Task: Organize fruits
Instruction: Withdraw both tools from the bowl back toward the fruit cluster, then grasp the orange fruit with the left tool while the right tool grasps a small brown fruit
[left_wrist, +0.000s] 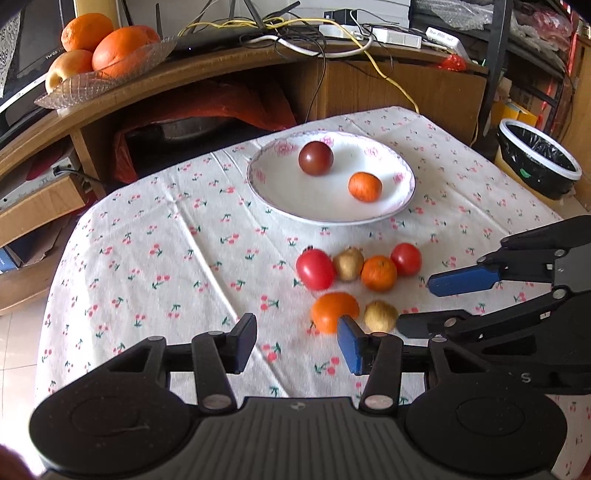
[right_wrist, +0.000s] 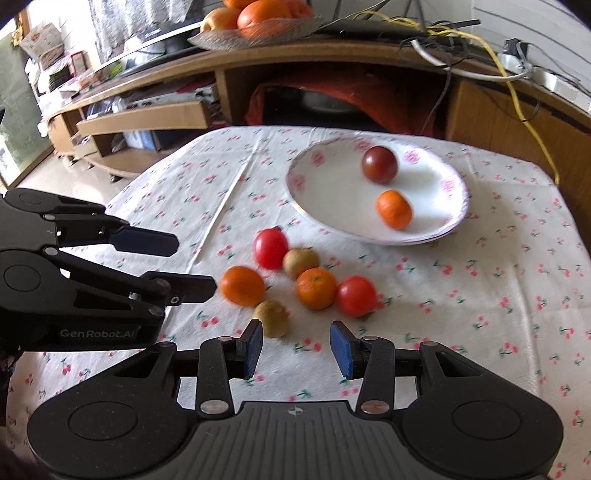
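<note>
Both grippers empty, fingers spread apart, above the cherry-print tablecloth. Left gripper sits at 6 o'clock of the loose fruit cluster; right gripper likewise in its own view, also seen entering the left view at 3 o'clock. White plate at 12 o'clock of the cluster holds a dark tomato and a small orange, apart from each other. On the cloth: two red tomatoes, two kiwis, two oranges, bunched close. Glass fruit bowl on shelf at 10 o'clock.
</note>
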